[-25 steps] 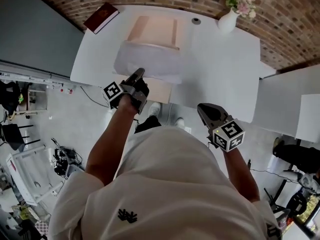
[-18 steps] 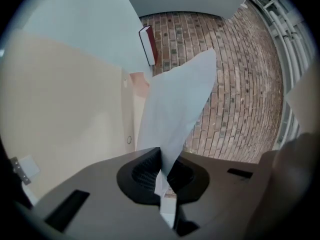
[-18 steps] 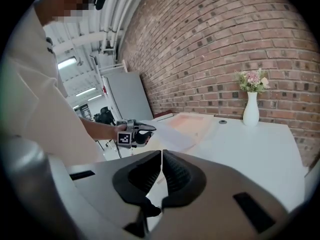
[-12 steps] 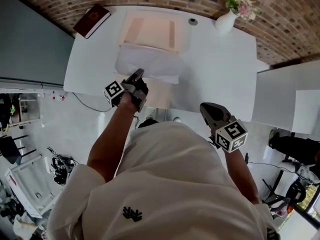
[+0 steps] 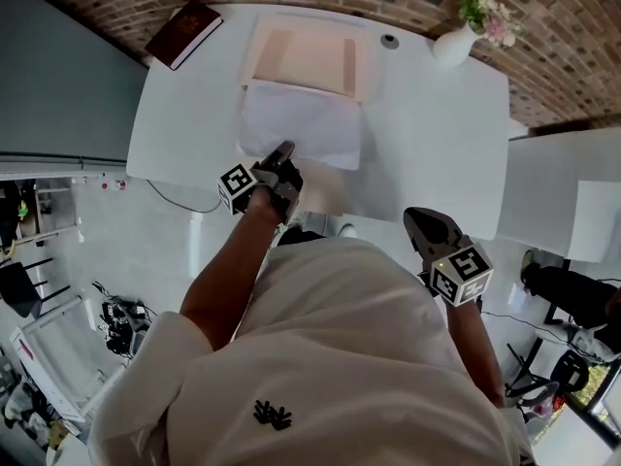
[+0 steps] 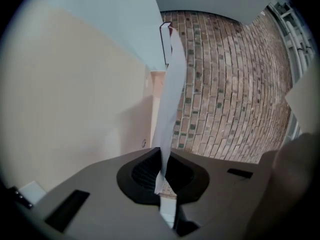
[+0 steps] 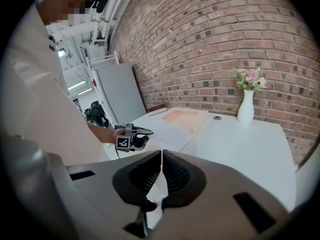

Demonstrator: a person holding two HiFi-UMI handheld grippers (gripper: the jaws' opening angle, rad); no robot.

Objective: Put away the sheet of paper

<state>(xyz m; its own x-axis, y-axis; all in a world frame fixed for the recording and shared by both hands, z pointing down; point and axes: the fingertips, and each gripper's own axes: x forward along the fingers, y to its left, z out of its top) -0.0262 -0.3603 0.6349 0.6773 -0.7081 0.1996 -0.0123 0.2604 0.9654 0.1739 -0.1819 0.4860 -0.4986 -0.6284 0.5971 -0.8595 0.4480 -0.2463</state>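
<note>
Now the left gripper [image 5: 284, 150] reaches out almost level over the near edge of the white table [image 5: 437, 134], with the arm stretched forward. Its jaws are pinched tight on the near edge of the sheet of paper [image 5: 303, 122]. In the left gripper view the sheet shows from the side as a thin white strip going up from the closed jaws. The rest of it spreads over the middle of the table. Its far edge meets a pale pink tray [image 5: 309, 56] that sits by the far edge. The right gripper [image 5: 422, 216] is held off the table, just before the near edge, and tips down. Its jaws are pressed together with nothing in them. Each gripper has a cube [image 5: 236, 184] with black and white square marks.
</note>
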